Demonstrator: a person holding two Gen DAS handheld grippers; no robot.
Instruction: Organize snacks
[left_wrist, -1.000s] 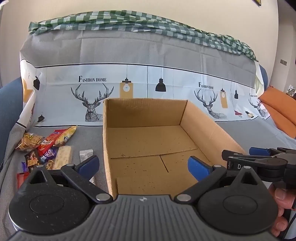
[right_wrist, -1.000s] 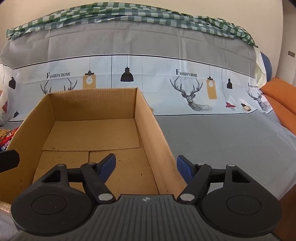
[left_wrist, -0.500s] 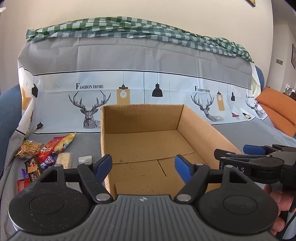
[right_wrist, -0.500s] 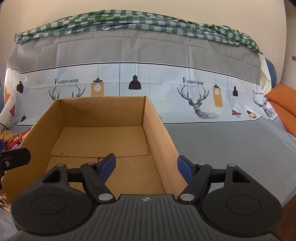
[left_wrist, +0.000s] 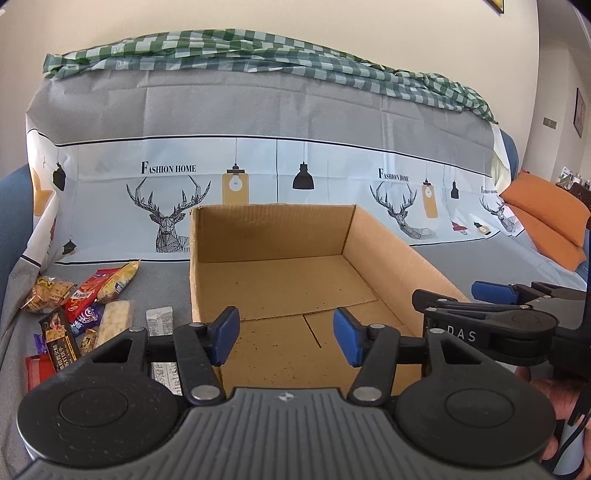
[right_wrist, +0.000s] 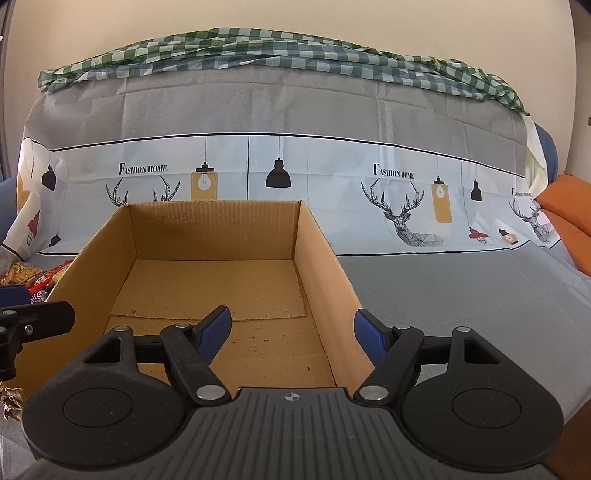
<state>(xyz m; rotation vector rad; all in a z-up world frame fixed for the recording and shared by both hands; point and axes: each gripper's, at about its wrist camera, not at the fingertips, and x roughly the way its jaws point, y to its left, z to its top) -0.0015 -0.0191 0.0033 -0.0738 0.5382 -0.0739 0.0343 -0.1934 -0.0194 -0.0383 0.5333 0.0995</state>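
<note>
Cardboard box (left_wrist: 280, 284) sits open on the grey sofa cover (right_wrist: 461, 288), nothing inside; the snacks (left_wrist: 79, 306) lie in a loose pile on the cover just left of the box. Left gripper (left_wrist: 286, 334) hovers over the box's near left corner with jaws closing and nothing between them. Right gripper (right_wrist: 291, 332) hangs over the box's near right wall (right_wrist: 325, 273), jaws fairly wide, gripping nothing.

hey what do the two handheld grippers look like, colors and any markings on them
Both match: the left gripper and right gripper have black linkage arms, blue finger pads, silver pivot screws, round black discs and a ribbed grey base with a small cross mark. The right one's side reads "DAS", with a dark cable beside it.
</note>
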